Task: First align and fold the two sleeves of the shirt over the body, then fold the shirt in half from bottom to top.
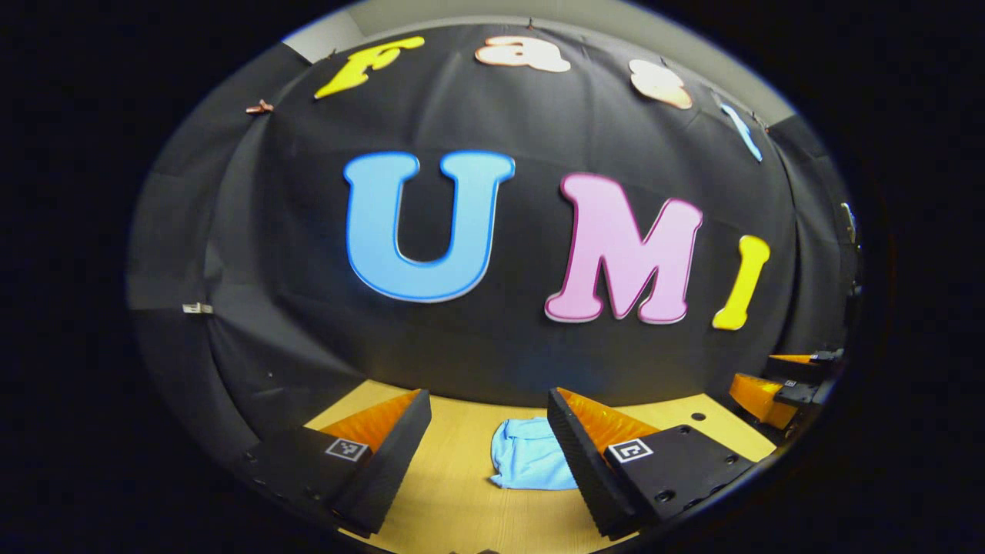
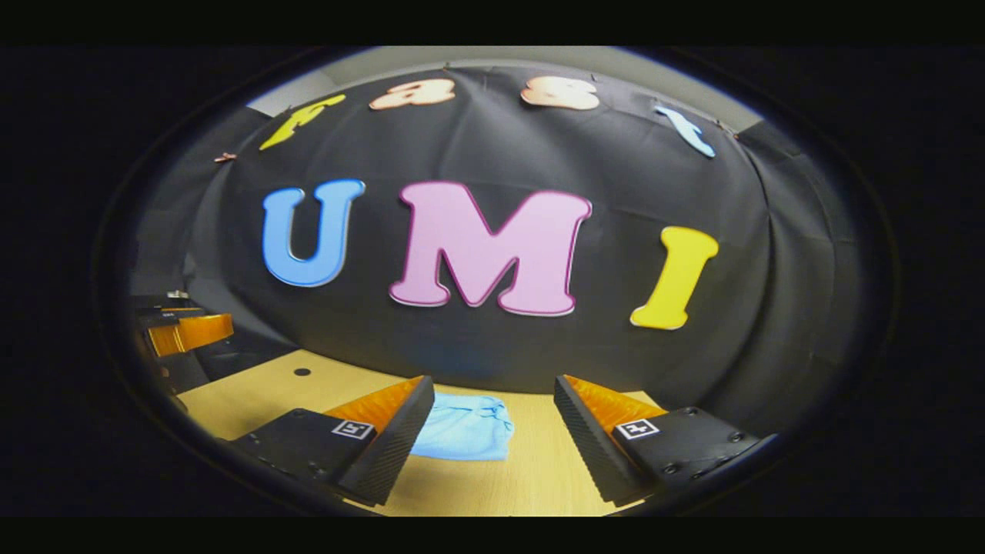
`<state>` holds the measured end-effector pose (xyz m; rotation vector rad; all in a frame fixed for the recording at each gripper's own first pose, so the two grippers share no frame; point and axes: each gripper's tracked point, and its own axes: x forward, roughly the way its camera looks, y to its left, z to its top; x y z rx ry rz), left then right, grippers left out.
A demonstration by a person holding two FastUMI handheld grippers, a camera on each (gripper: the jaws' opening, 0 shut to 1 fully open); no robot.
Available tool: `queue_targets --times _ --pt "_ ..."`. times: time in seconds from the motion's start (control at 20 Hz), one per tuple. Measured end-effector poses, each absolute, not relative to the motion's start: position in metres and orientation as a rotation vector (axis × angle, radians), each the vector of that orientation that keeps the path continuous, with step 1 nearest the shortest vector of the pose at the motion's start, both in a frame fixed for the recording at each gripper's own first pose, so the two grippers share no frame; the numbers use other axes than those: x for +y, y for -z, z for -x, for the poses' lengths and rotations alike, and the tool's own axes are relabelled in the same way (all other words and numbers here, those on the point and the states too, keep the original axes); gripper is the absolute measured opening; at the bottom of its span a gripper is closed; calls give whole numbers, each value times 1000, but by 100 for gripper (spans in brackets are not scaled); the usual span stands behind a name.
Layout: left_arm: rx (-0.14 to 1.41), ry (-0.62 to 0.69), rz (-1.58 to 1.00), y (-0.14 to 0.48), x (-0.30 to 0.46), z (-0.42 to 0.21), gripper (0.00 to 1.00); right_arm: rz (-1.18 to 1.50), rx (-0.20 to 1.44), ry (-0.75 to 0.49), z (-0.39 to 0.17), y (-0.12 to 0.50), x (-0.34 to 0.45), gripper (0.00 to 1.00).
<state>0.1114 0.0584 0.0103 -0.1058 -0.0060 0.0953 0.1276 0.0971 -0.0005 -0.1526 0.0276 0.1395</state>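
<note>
Pale blue soft cotton shirt [image 1: 532, 455] lies bunched on the wooden desk [image 1: 462, 500]: light and floppy, best pinched at a sleeve edge. Left gripper [image 1: 489, 454] and right gripper [image 2: 492, 435] fingers gape wide, empty.

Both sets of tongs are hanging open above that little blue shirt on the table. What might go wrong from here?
1. The shirt lies bunched in a small heap on the table, not spread flat, so the sleeves are hard to tell apart; the tongs might pinch the wrong fold.
2. Both the left tongs and the right tongs face the same small heap, so they could crowd or bump each other.
3. A deep pinch may catch several layers, dragging the whole shirt.
</note>
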Motion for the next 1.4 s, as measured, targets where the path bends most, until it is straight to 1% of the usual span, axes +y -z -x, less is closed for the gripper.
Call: queue_targets --times 0.15,0.2,0.3,0.4,0.5,0.55,0.6,0.8,0.95,1.05,1.25,1.3,1.35,1.4 --pt "-43 -65 112 -26 54 -47 96 143 9 -175 -68 -22 109 97" --pt "-47 -50 99 -26 50 -26 97 135 3 -182 -51 -27 111 95" --pt "-24 -27 82 -15 39 16 97 102 -5 -183 -21 -38 111 98" --pt "6 19 74 -2 20 45 96 64 4 -191 11 -39 111 97" --pt "32 20 50 10 12 68 96 58 -5 -202 37 -47 108 97" --pt "26 30 45 9 5 75 97 63 -17 -196 49 -53 101 99" --pt "16 45 46 6 -4 81 96 64 -28 -188 59 -58 96 98" --pt "-19 85 79 -12 -24 102 96 34 -33 -132 92 -60 76 98" --pt "-56 74 50 -26 -21 111 97 31 -36 -90 111 -58 63 98" --pt "-61 79 42 -26 -21 110 96 4 -75 -68 121 -67 57 97" --pt "-56 57 71 -32 -12 114 96 -20 -77 -66 119 -59 59 97" --pt "-52 49 65 -32 -7 113 92 -24 -68 -73 116 -55 62 95" --pt "-51 36 50 -29 4 107 96 -36 -64 -83 112 -53 65 98" --pt "-51 19 34 -29 13 104 96 -52 -44 -97 110 -47 70 98"
